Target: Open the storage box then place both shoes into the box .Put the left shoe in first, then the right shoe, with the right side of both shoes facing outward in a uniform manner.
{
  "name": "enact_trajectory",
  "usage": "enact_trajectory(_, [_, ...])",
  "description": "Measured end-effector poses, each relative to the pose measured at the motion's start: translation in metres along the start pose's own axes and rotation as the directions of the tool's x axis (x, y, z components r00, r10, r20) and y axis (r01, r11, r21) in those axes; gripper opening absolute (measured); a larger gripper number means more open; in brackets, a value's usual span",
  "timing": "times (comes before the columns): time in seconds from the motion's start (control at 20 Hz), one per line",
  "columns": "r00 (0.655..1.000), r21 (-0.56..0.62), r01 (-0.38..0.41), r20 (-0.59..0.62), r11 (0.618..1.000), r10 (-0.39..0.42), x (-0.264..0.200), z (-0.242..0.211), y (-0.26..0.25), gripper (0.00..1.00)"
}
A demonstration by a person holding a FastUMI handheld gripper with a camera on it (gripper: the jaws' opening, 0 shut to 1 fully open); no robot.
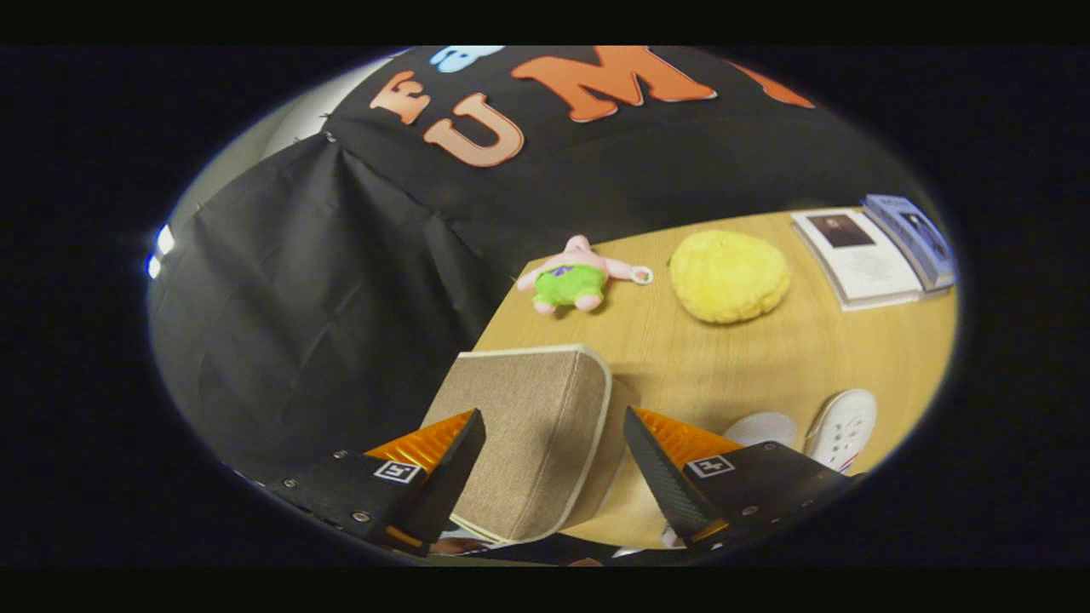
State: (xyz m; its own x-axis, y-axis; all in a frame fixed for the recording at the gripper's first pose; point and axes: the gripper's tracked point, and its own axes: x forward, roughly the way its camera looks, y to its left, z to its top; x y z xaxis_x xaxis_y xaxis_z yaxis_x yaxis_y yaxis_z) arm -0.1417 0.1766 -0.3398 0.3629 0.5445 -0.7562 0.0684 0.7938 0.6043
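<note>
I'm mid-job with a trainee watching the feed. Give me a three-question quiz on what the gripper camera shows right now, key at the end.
1. True or false: the gripper has its fingers spread, with the storage box between them, neither visibly pressing on it.
2. Which lies on the table between the plush toy and the books?
A. a blue mug
B. a round yellow cushion
C. a roll of tape
3. Fill in: the white shoes lie on the table beside the gripper's ______ finger.

Key
1. True.
2. B, the yellow cushion.
3. Right.
</note>
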Motion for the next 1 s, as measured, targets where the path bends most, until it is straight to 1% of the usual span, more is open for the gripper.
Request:
enact_trajectory(0.05, [0.999,0.064,-0.021,-0.025,0.998,0.023,0.004,-0.006,0.003,0.97])
enact_trajectory(0.1, [0.999,0.103,-0.035,-0.034,0.994,0.039,0.009,-0.011,0.002,0.97])
enact_trajectory(0.3, [0.995,0.144,-0.029,-0.093,0.989,0.043,0.027,-0.034,-0.016,0.96])
enact_trajectory(0.4, [0.987,0.173,-0.03,-0.148,0.985,0.056,0.034,-0.048,-0.016,0.96])
enact_trajectory(0.55, [0.967,0.232,-0.092,-0.211,0.968,0.142,0.041,-0.068,-0.001,0.96])
enact_trajectory(0.6, [0.961,0.24,-0.102,-0.227,0.965,0.158,0.043,-0.074,-0.001,0.96])
enact_trajectory(0.65, [0.959,0.256,-0.116,-0.221,0.96,0.175,0.045,-0.074,0.0,0.97])
enact_trajectory(0.8, [0.957,0.312,-0.12,-0.216,0.942,0.193,0.044,-0.072,0.0,0.97])
enact_trajectory(0.9, [0.952,0.329,-0.157,-0.202,0.931,0.232,0.037,-0.066,0.006,0.96])
enact_trajectory(1.0, [0.947,0.356,-0.175,-0.195,0.918,0.256,0.03,-0.063,0.01,0.95])
